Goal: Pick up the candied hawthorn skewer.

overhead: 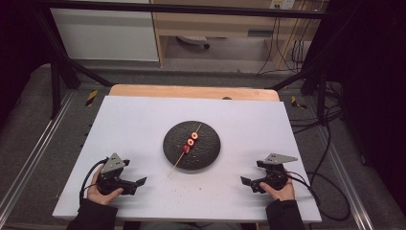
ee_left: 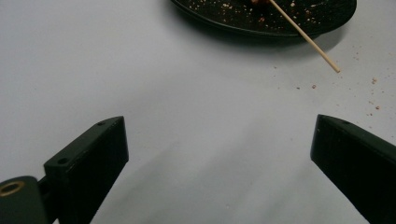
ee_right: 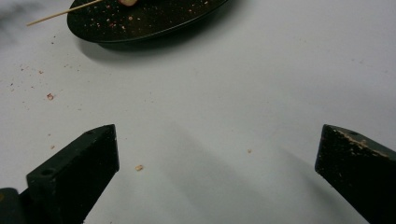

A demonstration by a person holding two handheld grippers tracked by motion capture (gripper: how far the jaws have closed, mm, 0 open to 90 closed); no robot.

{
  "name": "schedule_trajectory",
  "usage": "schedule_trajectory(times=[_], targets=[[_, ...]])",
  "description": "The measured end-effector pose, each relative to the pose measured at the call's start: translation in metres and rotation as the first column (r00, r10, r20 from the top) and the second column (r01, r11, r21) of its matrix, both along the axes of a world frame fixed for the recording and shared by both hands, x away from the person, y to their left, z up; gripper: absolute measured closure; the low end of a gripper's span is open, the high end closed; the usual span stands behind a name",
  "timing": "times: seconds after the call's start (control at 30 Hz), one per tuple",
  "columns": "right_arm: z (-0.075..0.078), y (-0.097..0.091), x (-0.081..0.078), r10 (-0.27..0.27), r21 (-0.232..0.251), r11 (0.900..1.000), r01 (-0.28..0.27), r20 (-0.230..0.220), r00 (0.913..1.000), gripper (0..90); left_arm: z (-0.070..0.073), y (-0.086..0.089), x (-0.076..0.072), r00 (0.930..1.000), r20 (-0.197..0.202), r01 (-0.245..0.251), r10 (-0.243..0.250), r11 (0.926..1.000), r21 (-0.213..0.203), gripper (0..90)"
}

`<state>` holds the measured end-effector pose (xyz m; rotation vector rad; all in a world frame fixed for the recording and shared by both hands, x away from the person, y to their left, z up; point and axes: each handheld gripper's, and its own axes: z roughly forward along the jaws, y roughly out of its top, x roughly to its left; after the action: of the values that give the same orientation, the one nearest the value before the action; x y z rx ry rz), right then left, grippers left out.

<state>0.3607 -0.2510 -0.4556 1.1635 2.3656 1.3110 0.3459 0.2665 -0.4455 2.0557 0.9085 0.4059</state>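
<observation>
Skewer (overhead: 187, 147): lying across the black plate (overhead: 210, 152) at the middle of the white table (overhead: 143, 120); three red-and-pale rings are sitting threaded on it, and its bare end is jutting over the near-left rim.
Left gripper (overhead: 135, 186): I am holding it low on the table, well short of the plate, jaws spread wide and gripping nothing.
Right gripper (overhead: 249, 184): I am keeping it released too, jaws wide apart, nothing between them, resting near the table's near-right part.
Approach: I am judging the overhanging stick end to be the best hold; pinching it squarely should stop it rolling, while the other gripper is working on a ring.
Materials: thin pale wooden stick; round, shallow, matt speckled plate; smooth table sheet.
Crumbs (ee_right: 49, 96): small reddish bits are lying scattered beside the plate.
</observation>
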Motion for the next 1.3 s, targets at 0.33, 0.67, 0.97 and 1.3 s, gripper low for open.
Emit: schedule_trajectory(times=[0.33,0.67,0.97,1.3], targets=[[0.000,0.000,0.000,0.000,0.003,1.0000,0.000,0.002,1.0000,0.7,0.002,-0.006,0.000,0.9999,0.006,0.009,-0.009,0.9999,0.011,3.8],[0.001,0.000,0.000,0.002,0.005,1.0000,-0.002,0.006,1.0000,0.6,0.007,-0.013,0.002,1.0000,0.004,0.009,-0.009,0.9999,0.007,4.3],[0.001,0.000,0.000,0.001,0.008,1.0000,-0.001,0.009,1.0000,0.5,0.014,-0.021,0.004,1.0000,0.004,0.006,-0.006,1.0000,-0.001,4.6],[0.002,0.000,0.000,-0.004,0.011,0.9999,0.004,0.013,0.9999,0.6,0.025,-0.030,0.007,0.9999,0.012,0.004,-0.004,1.0000,0.002,4.6]])
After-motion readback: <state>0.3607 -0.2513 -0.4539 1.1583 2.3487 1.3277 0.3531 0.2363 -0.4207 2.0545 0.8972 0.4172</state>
